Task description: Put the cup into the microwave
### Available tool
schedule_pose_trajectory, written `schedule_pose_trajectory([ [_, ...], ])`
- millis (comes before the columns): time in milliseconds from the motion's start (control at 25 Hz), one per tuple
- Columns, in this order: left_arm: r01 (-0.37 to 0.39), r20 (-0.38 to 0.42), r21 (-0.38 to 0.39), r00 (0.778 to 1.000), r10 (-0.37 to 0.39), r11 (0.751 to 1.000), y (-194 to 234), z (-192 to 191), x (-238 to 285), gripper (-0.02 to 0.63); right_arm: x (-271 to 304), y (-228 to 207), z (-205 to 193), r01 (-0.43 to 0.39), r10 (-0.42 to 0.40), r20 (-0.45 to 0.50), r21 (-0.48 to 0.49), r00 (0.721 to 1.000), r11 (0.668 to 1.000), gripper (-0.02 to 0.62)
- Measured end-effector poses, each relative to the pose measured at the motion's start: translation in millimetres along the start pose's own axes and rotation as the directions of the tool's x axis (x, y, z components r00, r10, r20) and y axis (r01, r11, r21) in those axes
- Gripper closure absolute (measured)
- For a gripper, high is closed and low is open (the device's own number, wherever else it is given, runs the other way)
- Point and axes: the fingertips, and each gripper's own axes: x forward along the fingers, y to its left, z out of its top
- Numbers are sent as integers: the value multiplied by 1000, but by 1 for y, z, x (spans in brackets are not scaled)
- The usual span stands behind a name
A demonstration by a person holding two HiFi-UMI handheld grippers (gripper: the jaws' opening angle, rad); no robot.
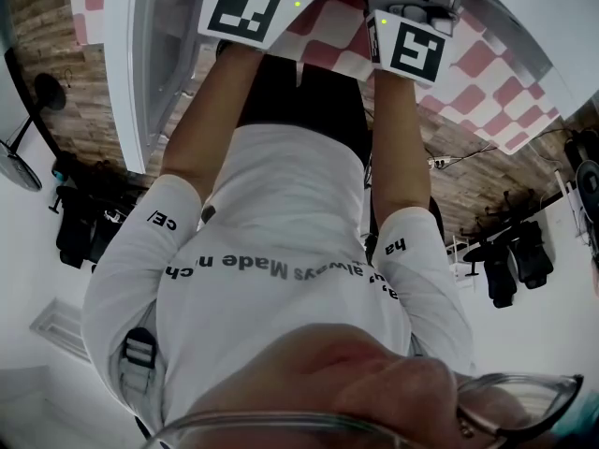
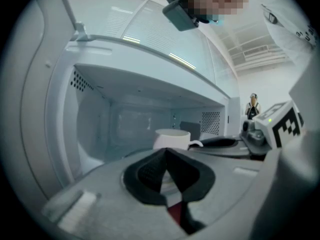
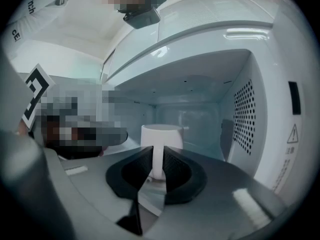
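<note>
Microwave interior (image 3: 200, 116): cup (image 3: 161, 135), warning label (image 3: 293, 133).

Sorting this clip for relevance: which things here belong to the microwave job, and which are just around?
Part of the job:
- cup, its handle between the jaws of the right gripper
- microwave, open

Just around:
- left gripper, shut on nothing
- checkered cloth

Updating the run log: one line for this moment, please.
cup: inside microwave | right gripper: shut on cup handle | left gripper: shut, empty
</note>
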Motion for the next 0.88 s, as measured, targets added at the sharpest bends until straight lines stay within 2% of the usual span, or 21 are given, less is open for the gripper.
schedule_pose_trajectory([
  [120, 3, 0, 1, 1000, -3, 1000, 0, 9, -4, 603, 1, 5, 5, -28, 28, -27, 5, 999, 1000, 482],
  [240, 17, -39, 18, 999, -17, 1000, -5, 8, -10, 603, -7, 5, 13, -21, 22, -47, 17, 999, 1000, 463],
  [360, 15, -62, 7, 998, -15, 1000, -8, 10, -21, 603, -18, 3, 22, -2, 4, -70, 20, 998, 1000, 463],
  [640, 3, -32, -68, 999, -5, 998, -21, 49, -46, 603, -56, -2, 56, 2, 4, -83, 69, 997, 998, 482],
  [880, 41, -10, -28, 999, -42, 999, -38, 95, -69, 603, -95, 14, 96, -29, 36, -77, 91, 996, 995, 494],
])
